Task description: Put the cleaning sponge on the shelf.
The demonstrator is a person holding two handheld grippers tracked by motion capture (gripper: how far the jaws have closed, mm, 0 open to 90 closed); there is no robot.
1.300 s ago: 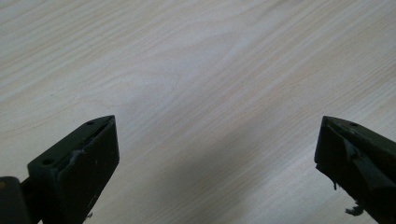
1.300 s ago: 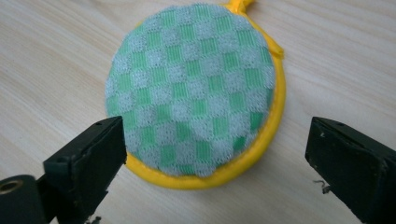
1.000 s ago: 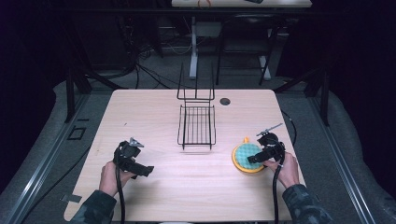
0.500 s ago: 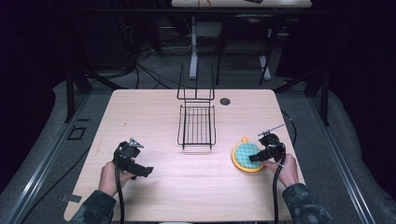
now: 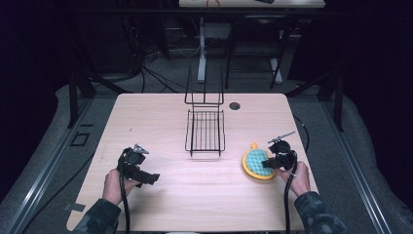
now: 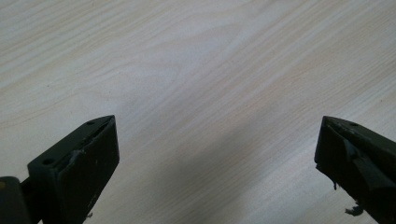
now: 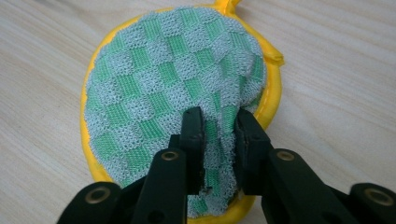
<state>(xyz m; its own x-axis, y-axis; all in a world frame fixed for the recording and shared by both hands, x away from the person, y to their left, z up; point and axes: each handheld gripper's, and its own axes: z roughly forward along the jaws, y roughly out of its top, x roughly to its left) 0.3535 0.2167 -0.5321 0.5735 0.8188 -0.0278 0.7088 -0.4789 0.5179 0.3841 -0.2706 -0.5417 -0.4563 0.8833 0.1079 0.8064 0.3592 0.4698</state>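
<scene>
Green-and-grey checked mesh is pinched up into a fold between the jaws of my right gripper [image 7: 218,122], which are closed on the round yellow-rimmed scrubbing pad [image 7: 154,93]. The pad lies flat on the pale wooden table [image 5: 204,195] at its right side, just right of the black wire rack [image 5: 205,130]. My left gripper [image 5: 155,178] sits over bare wood near the table's left, jaws spread wide, holding nothing.

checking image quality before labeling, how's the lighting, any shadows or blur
High view: table lit, surroundings dark, rack casts a faint shadow. Left gripper view: soft shadow on wood between the open jaws, whose near parts blur. Right gripper view: sharp on the pad, even light, no glare.
</scene>
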